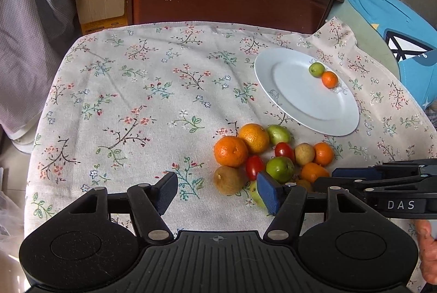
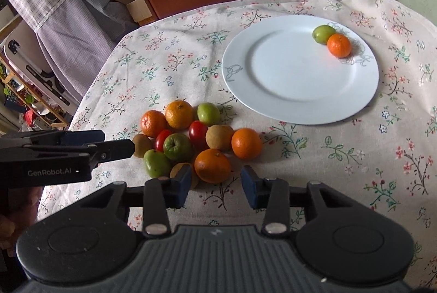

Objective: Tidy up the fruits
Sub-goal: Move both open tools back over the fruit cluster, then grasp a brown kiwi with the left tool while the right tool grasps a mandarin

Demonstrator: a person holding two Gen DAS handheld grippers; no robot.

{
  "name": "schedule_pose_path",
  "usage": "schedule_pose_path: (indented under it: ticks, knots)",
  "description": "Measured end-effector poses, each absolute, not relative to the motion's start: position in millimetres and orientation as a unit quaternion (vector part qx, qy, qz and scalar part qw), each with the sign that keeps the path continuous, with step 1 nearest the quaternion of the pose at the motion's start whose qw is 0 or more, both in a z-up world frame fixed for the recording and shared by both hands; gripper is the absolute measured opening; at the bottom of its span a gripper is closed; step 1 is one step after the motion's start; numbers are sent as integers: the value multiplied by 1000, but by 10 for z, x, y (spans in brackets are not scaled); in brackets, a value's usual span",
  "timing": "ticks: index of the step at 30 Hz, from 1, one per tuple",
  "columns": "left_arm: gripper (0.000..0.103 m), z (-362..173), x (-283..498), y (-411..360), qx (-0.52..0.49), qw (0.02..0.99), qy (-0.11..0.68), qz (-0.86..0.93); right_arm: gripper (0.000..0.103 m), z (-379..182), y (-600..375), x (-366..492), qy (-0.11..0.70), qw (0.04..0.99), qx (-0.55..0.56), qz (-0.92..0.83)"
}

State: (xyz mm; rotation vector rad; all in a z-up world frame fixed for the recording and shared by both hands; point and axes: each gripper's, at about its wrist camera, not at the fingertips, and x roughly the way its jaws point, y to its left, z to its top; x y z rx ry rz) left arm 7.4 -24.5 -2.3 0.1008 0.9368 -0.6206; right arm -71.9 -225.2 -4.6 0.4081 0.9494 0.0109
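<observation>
A: Left wrist view first. We note the left gripper [image 1: 218,193] with its jaws apart and nothing between the pads, only the flowered tablecloth [image 1: 131,107] beneath the gap. The fruit pile [image 1: 270,156] lies ahead and to the right of the gap. The brown kiwi [image 1: 229,180] sits just beyond the blue right pad [image 1: 269,194], and a pale green fruit is partly hidden behind that pad; whether the pad touches it we cannot tell.

B: And the plate?

A: The white plate [image 1: 306,101] lies beyond the pile, to the upper right, carrying a small green fruit [image 1: 316,69] and a small orange [image 1: 329,79], touching each other near the far rim. The right gripper [image 1: 382,178] enters from the right edge, beside the pile.

B: Right wrist view.

A: We record the right gripper [image 2: 215,183] with jaws partly open. The nearest orange [image 2: 212,166] lies just ahead of the gap, between the pad tips; we see no pad pressing on it. A brown fruit is partly hidden behind the left pad [image 2: 183,185]. The rest of the fruit pile [image 2: 191,137] spreads ahead and to the left. The left gripper [image 2: 114,145] reaches in from the left, its tip at a kiwi [image 2: 142,145] on the pile's edge. The white plate [image 2: 300,101] lies beyond, to the right.
</observation>
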Motion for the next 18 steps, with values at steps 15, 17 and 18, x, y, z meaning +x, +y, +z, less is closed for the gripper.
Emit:
schedule_pose_path:
  ticks: [15, 17, 18]
  knots:
    - [46, -171, 193, -279, 11, 838, 466, -282, 27, 27, -2301, -695, 447, 870, 207, 1]
    - [46, -187, 218, -282, 6, 837, 468, -282, 27, -1, -2305, -688, 455, 866, 207, -3]
    - [46, -188, 213, -296, 11, 839, 465, -283, 27, -23, -2309, -685, 460, 863, 209, -6]
